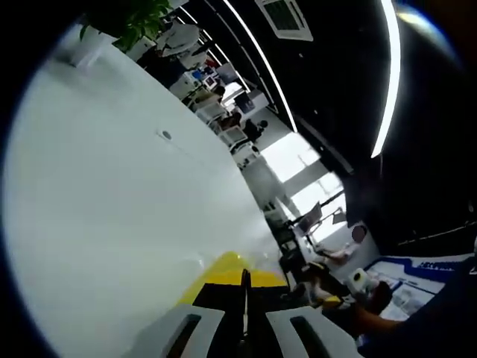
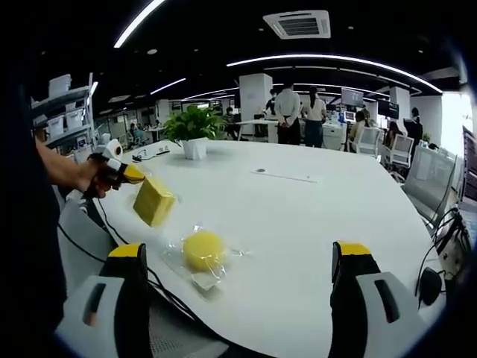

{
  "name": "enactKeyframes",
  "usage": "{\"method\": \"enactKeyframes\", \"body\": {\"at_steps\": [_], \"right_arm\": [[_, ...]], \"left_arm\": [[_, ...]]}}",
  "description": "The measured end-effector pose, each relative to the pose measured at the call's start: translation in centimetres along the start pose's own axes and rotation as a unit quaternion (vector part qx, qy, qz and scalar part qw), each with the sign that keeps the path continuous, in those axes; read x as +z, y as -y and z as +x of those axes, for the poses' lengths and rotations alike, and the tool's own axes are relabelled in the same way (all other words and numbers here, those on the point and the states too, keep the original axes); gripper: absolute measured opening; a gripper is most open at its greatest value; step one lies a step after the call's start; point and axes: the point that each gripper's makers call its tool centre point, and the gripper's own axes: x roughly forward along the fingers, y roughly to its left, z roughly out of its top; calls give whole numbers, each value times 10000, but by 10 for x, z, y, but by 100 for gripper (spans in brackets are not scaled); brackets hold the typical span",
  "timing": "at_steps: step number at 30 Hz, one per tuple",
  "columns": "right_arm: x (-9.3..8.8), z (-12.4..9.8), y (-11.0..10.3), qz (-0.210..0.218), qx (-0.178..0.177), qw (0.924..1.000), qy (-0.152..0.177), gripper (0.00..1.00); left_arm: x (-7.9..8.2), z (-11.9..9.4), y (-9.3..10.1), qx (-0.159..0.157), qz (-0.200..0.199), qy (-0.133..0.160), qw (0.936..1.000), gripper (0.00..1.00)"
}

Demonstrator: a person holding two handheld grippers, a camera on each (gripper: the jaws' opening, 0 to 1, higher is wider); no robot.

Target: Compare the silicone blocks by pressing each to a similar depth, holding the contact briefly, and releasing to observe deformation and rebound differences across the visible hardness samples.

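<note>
A yellow square silicone block (image 2: 154, 201) hangs above the white table (image 2: 313, 216), held up in my left gripper (image 2: 119, 171) by a person's hand. In the left gripper view the left gripper (image 1: 244, 282) has its dark jaws together, with the yellow block (image 1: 223, 270) wedged at their tips. A round yellow silicone block (image 2: 203, 250) lies on the table in clear crumpled wrap. It sits just ahead of the left jaw of my right gripper (image 2: 238, 280), which stands wide open with nothing between its jaws.
A potted plant (image 2: 192, 123) stands at the far side of the table, and a small flat disc (image 2: 259, 171) lies near the middle. A black cable (image 2: 112, 231) runs along the near left edge. People (image 2: 298, 112) stand behind; office chairs (image 2: 406, 149) line the right.
</note>
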Motion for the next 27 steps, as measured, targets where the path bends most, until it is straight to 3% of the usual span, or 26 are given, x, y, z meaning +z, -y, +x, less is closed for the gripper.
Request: {"method": "enactKeyframes", "body": {"at_steps": [15, 27], "right_arm": [[-3, -2, 4, 78, -19, 10000, -51, 97], [-6, -1, 3, 142, -41, 9998, -102, 97]], "left_arm": [[0, 9, -49, 440, -88, -116, 9989, 0], [5, 8, -83, 903, 318, -370, 9947, 0]]}}
